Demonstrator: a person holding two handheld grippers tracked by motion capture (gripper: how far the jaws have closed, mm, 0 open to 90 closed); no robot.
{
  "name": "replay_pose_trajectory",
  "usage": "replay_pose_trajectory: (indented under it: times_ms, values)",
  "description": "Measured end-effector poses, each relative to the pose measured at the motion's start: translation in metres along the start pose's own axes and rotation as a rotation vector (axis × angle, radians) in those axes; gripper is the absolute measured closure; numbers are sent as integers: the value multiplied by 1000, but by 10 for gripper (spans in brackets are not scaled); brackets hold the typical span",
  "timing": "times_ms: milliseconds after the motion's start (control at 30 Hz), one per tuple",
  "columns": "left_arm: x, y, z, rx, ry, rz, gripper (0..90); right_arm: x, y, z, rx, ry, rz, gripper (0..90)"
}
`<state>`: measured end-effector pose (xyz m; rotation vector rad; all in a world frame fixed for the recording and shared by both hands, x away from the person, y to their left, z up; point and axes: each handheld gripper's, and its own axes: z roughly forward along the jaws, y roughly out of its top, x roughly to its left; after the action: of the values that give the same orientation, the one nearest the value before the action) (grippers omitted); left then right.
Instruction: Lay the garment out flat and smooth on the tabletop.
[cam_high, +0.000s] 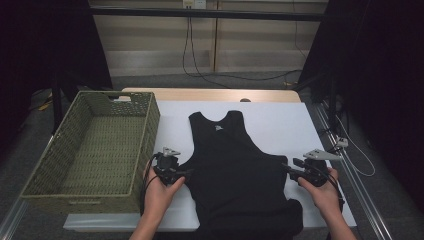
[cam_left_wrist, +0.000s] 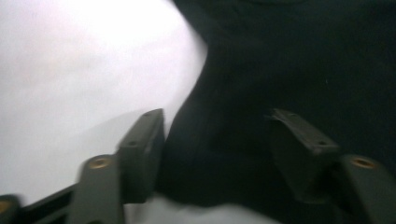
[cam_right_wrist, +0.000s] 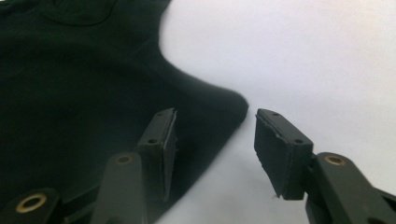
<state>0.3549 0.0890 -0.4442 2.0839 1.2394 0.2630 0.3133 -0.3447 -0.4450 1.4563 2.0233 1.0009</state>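
A black sleeveless top (cam_high: 235, 165) lies flat on the white table cover (cam_high: 285, 125), neck toward the far side and hem hanging over the near edge. My left gripper (cam_high: 189, 173) is at the top's left side, just below the armhole. In the left gripper view the jaws (cam_left_wrist: 217, 119) stand apart, astride the fabric edge (cam_left_wrist: 280, 70), with no pad pressing on it. My right gripper (cam_high: 289, 170) is at the top's right side. Its jaws (cam_right_wrist: 215, 116) are open around the pointed corner of the cloth (cam_right_wrist: 70, 84), one over fabric and one over bare cover.
A large woven green basket (cam_high: 150, 130) stands on the left, close beside my left hand. A wooden table edge (cam_high: 210, 95) shows beyond the cover. Black cables (cam_high: 200, 75) run across the floor behind, and a metal rail (cam_high: 345, 165) lines the right side.
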Motion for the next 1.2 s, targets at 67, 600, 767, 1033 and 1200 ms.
replay_pose_trajectory:
  times_ms: [67,600,767,1033,1200]
  values:
    - [-4,-1,-4,36,-9,-14,658,2,-3,-1,0,17,-5,482]
    - [20,21,-14,22,-38,-97,841,3,-5,-2,3,-25,6,481]
    - [22,14,-4,25,-19,-98,840,-3,-4,-3,-14,-78,38,485]
    - [24,16,-2,18,-23,-84,840,10,4,24,58,25,29,883]
    - [26,20,-3,-16,-37,-79,840,-7,19,11,-4,-28,50,898]
